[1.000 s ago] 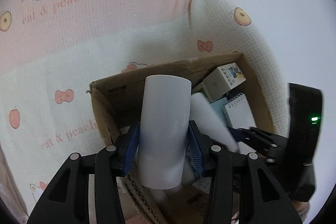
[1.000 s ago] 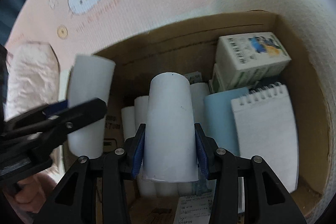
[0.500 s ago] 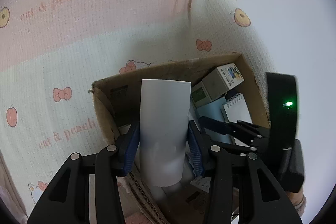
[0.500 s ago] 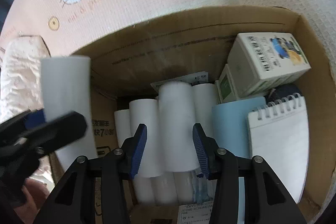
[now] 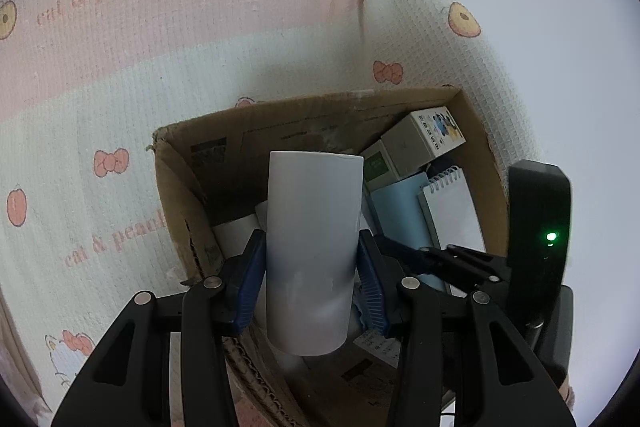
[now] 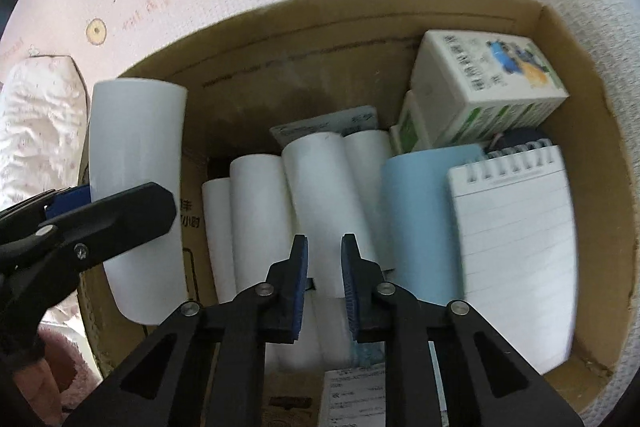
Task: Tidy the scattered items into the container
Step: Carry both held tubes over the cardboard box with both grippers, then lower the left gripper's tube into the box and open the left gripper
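White and smooth, a plain paper roll (image 5: pixel 312 251) stands upright between the blue pads of the left tongs (image 5: pixel 311 281), which are clamped on its lower half, above the near left corner of a cardboard box (image 5: pixel 180 187). The box sits on a pink and cream cartoon-print blanket (image 5: pixel 120 67). Inside it lie a small printed carton (image 5: pixel 424 139), a pale blue sheet (image 5: pixel 400 211) and a spiral notepad (image 5: pixel 452 211).

From the right wrist view, the right tongs (image 6: pixel 323 285) hover over the box with only a narrow gap between the pads and nothing held. Below them several more white rolls (image 6: pixel 320 195) lie side by side on the box floor. The held roll (image 6: pixel 136 187) shows at the left, over the box's left wall, gripped by the other tongs (image 6: pixel 68 211).
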### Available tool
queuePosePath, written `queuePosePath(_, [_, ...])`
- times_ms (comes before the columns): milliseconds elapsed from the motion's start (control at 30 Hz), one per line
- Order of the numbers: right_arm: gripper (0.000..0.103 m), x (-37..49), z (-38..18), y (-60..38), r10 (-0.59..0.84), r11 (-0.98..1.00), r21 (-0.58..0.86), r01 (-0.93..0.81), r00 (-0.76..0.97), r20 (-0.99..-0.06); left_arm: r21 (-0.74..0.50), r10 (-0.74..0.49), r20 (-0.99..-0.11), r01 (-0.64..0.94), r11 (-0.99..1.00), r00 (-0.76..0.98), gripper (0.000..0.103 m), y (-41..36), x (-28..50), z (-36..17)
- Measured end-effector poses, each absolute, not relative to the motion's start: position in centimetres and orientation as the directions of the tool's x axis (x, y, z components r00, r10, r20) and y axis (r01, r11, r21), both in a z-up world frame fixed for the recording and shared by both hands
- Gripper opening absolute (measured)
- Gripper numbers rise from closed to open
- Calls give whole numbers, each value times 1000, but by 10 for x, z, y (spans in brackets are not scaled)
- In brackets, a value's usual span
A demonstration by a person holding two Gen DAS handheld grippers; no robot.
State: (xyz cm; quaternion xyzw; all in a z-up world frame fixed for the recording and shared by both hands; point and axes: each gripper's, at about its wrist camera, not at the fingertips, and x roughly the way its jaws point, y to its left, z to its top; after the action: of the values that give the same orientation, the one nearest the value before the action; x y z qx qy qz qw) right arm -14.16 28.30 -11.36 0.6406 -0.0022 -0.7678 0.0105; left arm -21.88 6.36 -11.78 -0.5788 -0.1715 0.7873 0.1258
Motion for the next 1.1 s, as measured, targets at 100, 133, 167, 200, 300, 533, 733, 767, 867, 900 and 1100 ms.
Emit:
queuePosePath(100, [14,-146,-115,283,-7,-1000,6,7,-195,-981,-395,377,-876,-1,-919,-302,48,66,-219,-119])
queuePosePath(133, [14,-147,-115,283,-16,-1000,15,7,-198,-980,-390,372,-878,0,-921,-302,48,67,-220,-119])
queuePosePath(167, [14,-149,-114,285,-26,-1000,26,3,-197,-980,-388,369,-878,1,-922,-305,48,67,-220,-119])
queuePosePath(200, [14,-150,-114,287,-34,-999,37,-8,-189,-981,-386,367,-879,2,-922,-306,48,68,-220,-119])
queuePosePath(300, [14,-146,-107,292,-56,-998,62,-20,-202,-978,-387,364,-882,18,-922,-299,48,68,-219,-119])
queuePosePath(533, [14,-125,-67,314,-15,-997,38,-74,-289,-957,-474,458,-860,21,-880,-225,48,86,-222,-121])
queuePosePath(733, [20,-108,-60,316,69,-995,-44,-87,-303,-950,-417,401,-890,31,-909,-217,48,97,-227,-127])
queuePosePath(767, [26,-106,-60,318,65,-995,-40,-88,-304,-951,-423,405,-889,47,-905,-211,48,97,-228,-128])
queuePosePath(867, [37,-97,-56,331,39,-995,-7,-103,-308,-951,-454,428,-883,115,-883,-193,48,95,-235,-134])
queuePosePath(900, [37,-94,-55,332,36,-994,-3,-105,-314,-949,-457,430,-883,132,-880,-191,48,95,-236,-135])
queuePosePath(1100, [39,-89,-49,331,26,-995,8,-101,-337,-941,-449,414,-893,273,-851,-176,48,94,-241,-148])
